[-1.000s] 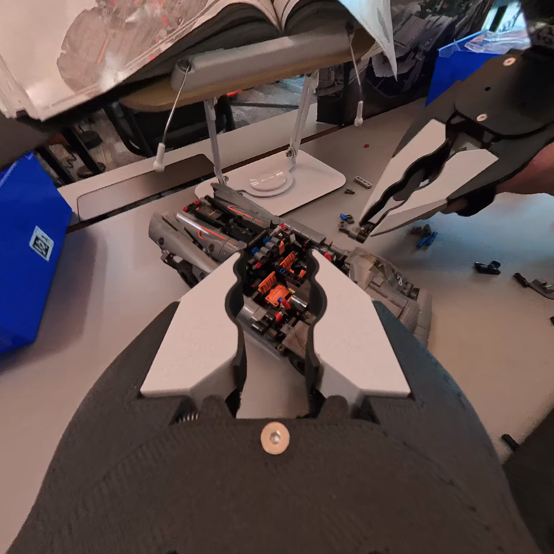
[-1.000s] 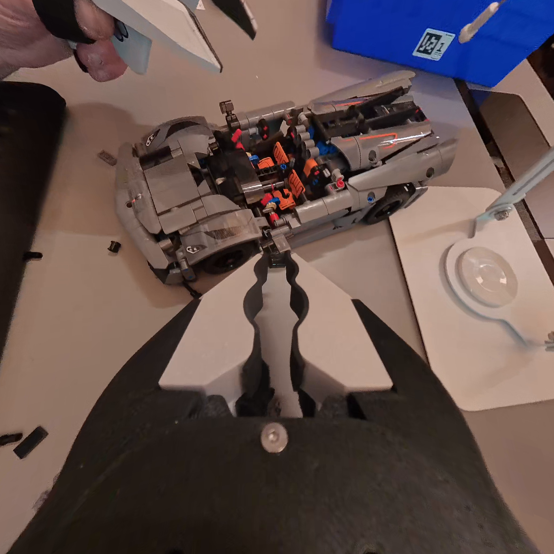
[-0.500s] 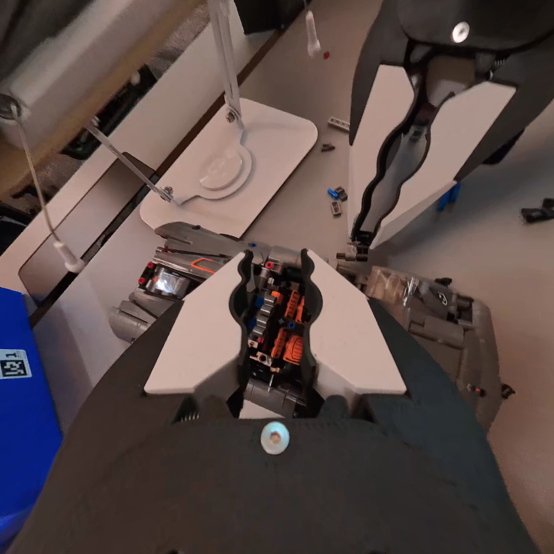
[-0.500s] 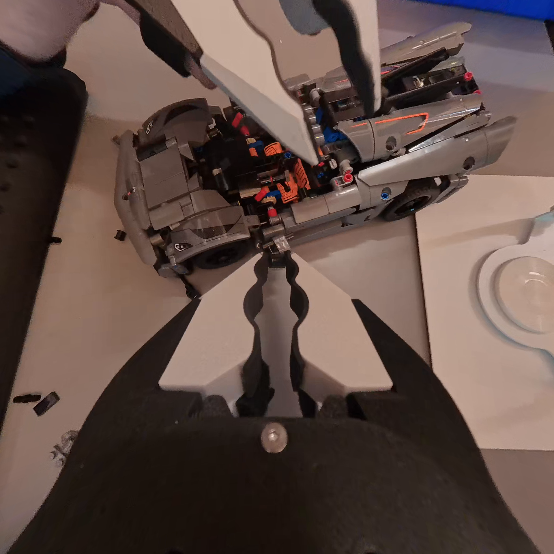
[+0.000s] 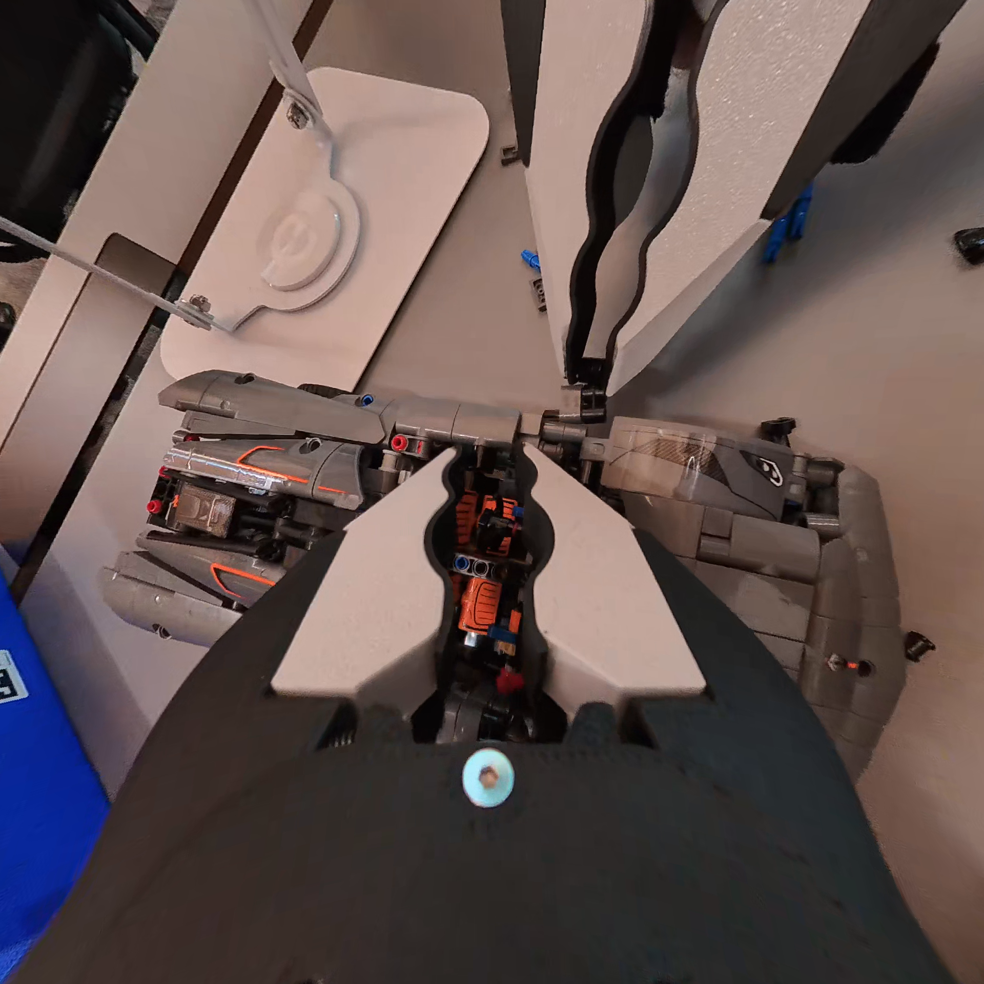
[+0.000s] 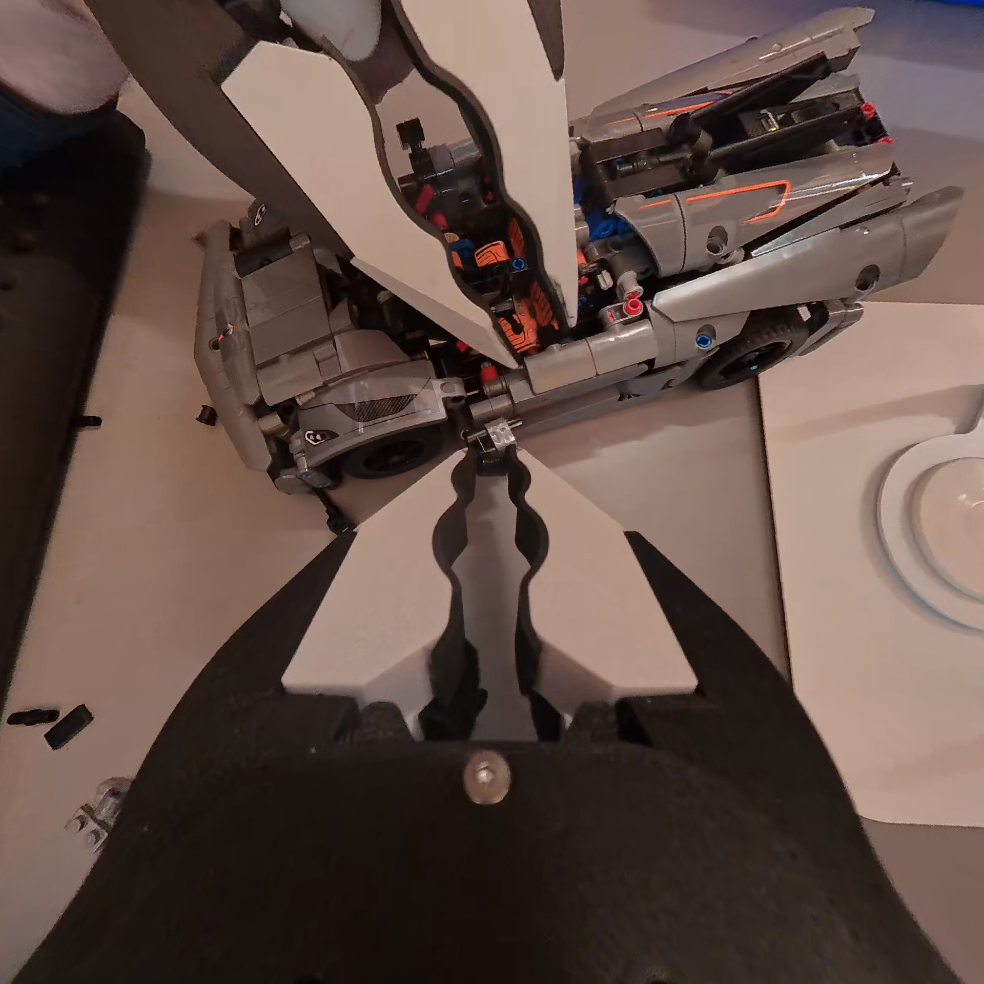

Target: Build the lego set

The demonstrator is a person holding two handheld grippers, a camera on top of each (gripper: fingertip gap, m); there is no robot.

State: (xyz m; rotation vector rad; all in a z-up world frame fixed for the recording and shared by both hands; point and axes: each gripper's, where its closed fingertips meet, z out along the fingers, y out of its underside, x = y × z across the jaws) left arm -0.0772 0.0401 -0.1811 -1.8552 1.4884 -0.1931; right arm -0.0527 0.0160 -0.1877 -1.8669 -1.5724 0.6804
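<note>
Pinching small black part [image 6: 492, 452] in right hand-held gripper [image 6: 490, 458] at car [image 6: 559, 367] sill, frame centre; left hand-held gripper [image 5: 487, 458] half-open over cockpit. Risking part twisting out if pushed skewed.

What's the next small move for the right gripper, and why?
Probably ease the right gripper forward to seat its small black piece on the car. The piece is pinched at the fingertips and sits right at the grey sill, while the left gripper, open, reaches into the cockpit, likely to steady the model.
</note>
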